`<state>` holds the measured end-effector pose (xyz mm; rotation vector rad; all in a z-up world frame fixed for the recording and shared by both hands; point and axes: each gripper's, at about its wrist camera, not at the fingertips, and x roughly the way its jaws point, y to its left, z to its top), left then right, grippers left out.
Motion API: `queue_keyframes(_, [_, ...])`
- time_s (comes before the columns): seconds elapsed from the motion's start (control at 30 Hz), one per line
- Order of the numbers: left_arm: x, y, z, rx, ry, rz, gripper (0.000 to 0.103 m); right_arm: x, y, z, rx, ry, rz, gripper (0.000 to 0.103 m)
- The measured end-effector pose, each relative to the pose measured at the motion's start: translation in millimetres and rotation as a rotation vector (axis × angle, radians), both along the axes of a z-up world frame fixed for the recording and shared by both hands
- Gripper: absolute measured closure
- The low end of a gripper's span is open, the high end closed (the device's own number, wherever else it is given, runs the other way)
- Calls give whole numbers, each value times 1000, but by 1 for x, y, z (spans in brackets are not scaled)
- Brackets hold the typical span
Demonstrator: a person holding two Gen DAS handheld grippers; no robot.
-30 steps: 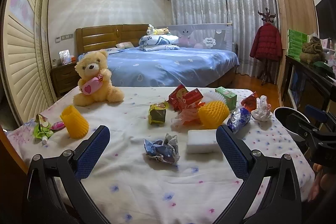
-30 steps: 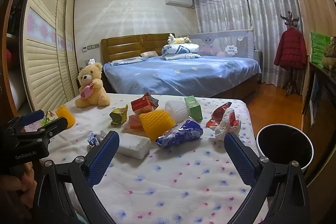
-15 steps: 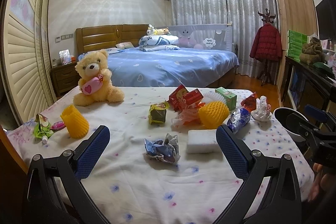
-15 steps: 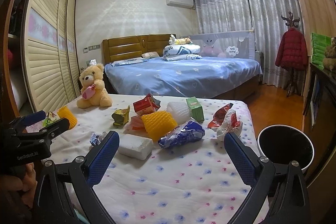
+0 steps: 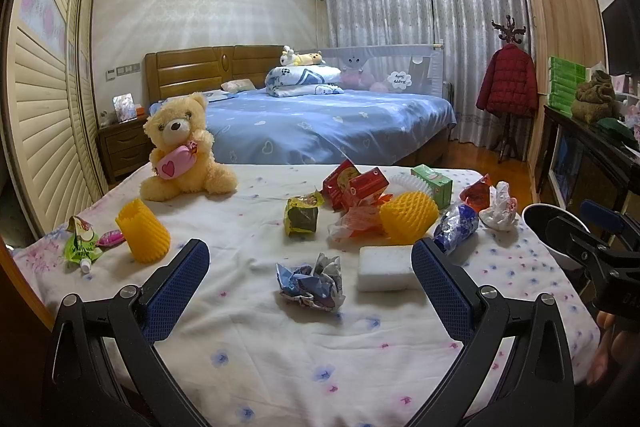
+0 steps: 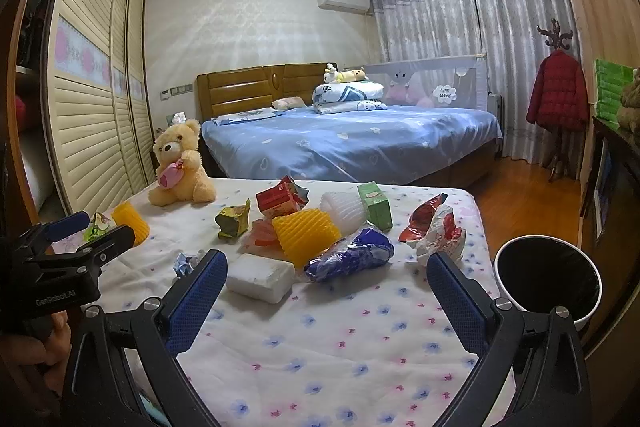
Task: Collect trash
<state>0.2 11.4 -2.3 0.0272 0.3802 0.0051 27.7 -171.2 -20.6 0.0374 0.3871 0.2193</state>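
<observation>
Very little has changed over the last second: both tools hang where they were at the near edge of the cloth-covered surface [image 6: 320, 355], and nothing on it has been shifted, so the collecting has not properly begun. The left tool [image 5: 310, 287] stands wide open and empty, its blue pads framing the crumpled blue-and-white wrapper [image 5: 311, 281] that lies just beyond them on the flowered cloth. The right tool [image 6: 326, 291] is likewise spread open with nothing in it, and between its pads sit the white foam block [image 6: 260, 277] and the crinkled blue foil bag [image 6: 350, 255]. Farther in, toward the middle of the surface, the rest of the rubbish is heaped close together: a yellow foam fruit net [image 6: 306, 233], red cartons [image 5: 356, 185], a green carton [image 6: 375, 205] and a red-and-white crumpled bag [image 6: 434, 233]. A second yellow net [image 5: 142, 231] stands apart near the left edge, close to the sitting teddy bear [image 5: 184, 151]. The round white bin with a black liner [image 6: 546, 281] waits off the right edge. To my eye the wrapper is the left tool's likeliest first pick.
</observation>
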Motion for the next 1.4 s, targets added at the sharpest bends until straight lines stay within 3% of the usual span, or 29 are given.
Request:
queue_keyframes(0.97, [-3,6,-5,-12,17,3,0,3,4,-4,17,27,32,2])
queue_keyframes(1.4, [13,37,-30,-47,136,60,0,21,21,-16,0,114,141,6])
